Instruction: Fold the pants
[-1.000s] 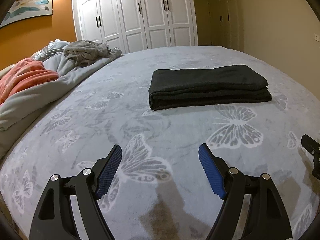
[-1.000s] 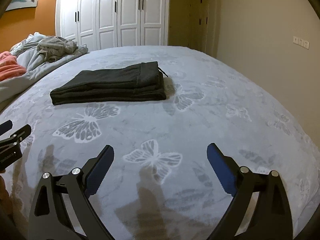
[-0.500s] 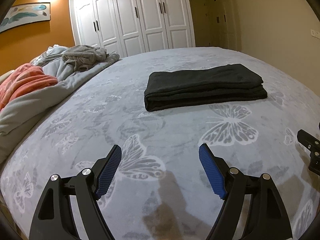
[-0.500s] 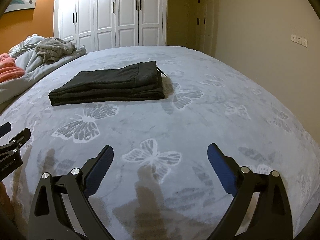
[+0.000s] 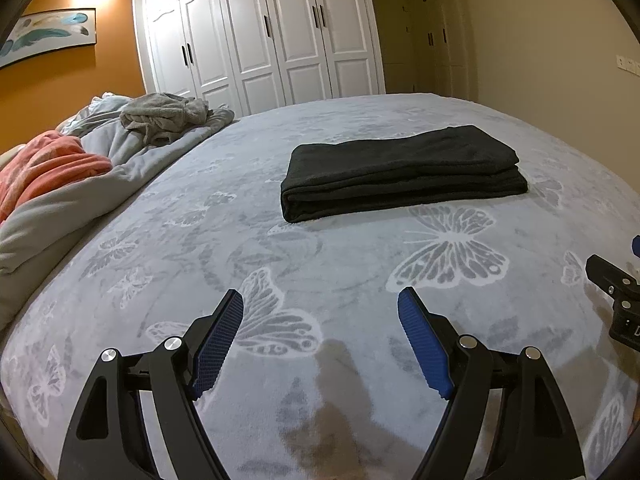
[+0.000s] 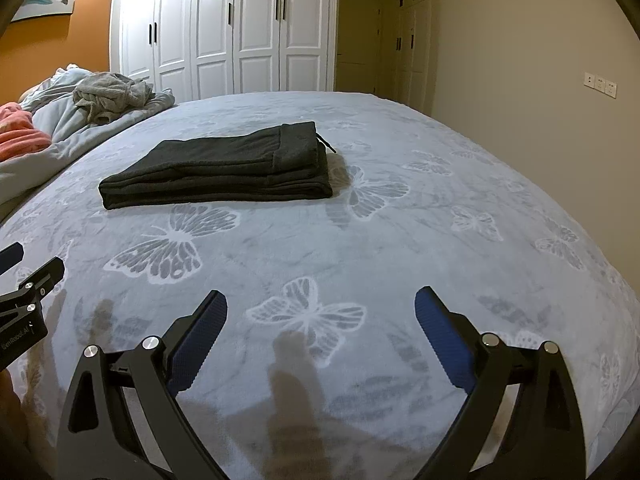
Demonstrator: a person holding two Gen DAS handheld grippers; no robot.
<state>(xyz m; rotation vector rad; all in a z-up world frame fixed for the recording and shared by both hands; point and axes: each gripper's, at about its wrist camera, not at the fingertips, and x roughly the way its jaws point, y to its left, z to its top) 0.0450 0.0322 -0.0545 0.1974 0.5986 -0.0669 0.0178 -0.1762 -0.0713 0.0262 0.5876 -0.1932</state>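
The dark pants (image 5: 404,172) lie folded in a neat flat stack on the grey butterfly-print bed cover (image 5: 320,264). They also show in the right wrist view (image 6: 224,170), waistband and drawstring at the right end. My left gripper (image 5: 320,340) is open and empty, held above the cover well short of the pants. My right gripper (image 6: 320,340) is open and empty too, near the bed's front. Each gripper shows at the edge of the other's view, the right one (image 5: 616,300) and the left one (image 6: 24,300).
A rumpled grey blanket with a grey garment (image 5: 164,118) and an orange-pink cloth (image 5: 48,164) lie piled at the bed's left side. White wardrobe doors (image 5: 276,40) stand behind the bed. A beige wall (image 6: 520,80) runs along the right.
Both grippers have drawn back and risen slightly, so the pants sit a little farther off. Both stay open and empty. The pants have not moved.
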